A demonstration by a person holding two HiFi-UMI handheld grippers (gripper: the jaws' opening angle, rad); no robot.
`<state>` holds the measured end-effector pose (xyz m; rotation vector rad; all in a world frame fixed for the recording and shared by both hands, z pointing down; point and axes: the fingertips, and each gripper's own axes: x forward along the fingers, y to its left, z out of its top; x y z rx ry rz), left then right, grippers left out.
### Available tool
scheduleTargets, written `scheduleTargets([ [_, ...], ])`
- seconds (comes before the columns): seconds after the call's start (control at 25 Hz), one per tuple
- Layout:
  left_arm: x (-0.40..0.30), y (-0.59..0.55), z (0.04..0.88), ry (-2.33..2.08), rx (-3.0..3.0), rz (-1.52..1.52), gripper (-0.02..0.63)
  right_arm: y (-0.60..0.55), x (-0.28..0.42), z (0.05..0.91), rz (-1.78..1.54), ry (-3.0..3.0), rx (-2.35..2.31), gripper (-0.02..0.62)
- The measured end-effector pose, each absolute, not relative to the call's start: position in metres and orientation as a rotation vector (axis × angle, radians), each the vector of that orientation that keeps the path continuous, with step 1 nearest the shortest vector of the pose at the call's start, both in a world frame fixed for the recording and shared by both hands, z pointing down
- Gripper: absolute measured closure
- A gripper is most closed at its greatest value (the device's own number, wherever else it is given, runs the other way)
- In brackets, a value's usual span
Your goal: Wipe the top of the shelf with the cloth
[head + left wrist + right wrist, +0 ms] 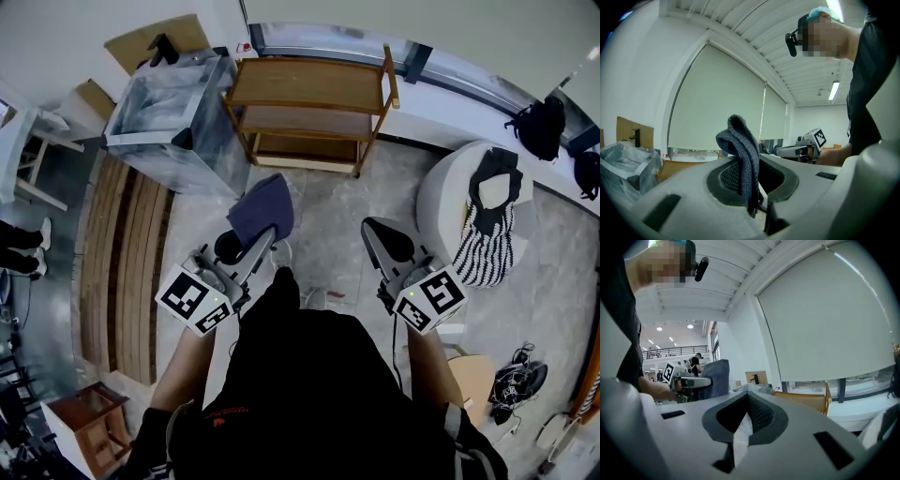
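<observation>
A wooden three-tier shelf (309, 84) stands against the window wall ahead of me, its top bare. My left gripper (251, 246) is shut on a dark blue-grey cloth (262, 208), held above the floor well short of the shelf. In the left gripper view the cloth (740, 150) stands folded up out of the closed jaws of the left gripper (750, 187). My right gripper (377, 232) hovers level with it on the right, shut with nothing in it. In the right gripper view the right gripper (747, 420) has its pads together; the cloth (717, 376) shows at left and the shelf (806, 401) ahead.
A clear plastic bin (173, 117) sits just left of the shelf, with cardboard (155, 42) behind it. A white round seat (450, 202) with a striped bag (487, 239) stands at right. Wooden slats (122, 253) lie at left, and a small wooden table (89, 408) at the bottom left.
</observation>
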<state>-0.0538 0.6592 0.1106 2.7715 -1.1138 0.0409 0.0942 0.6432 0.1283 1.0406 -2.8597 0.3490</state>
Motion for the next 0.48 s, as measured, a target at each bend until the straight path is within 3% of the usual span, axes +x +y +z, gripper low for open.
scheduleTargets([
  [0.48, -0.066, 0.612, 0.123, -1.106, 2.749, 0.017, 0.549, 0.601, 0.084, 0.14, 0.361, -2.822, 1.032, 0.591],
])
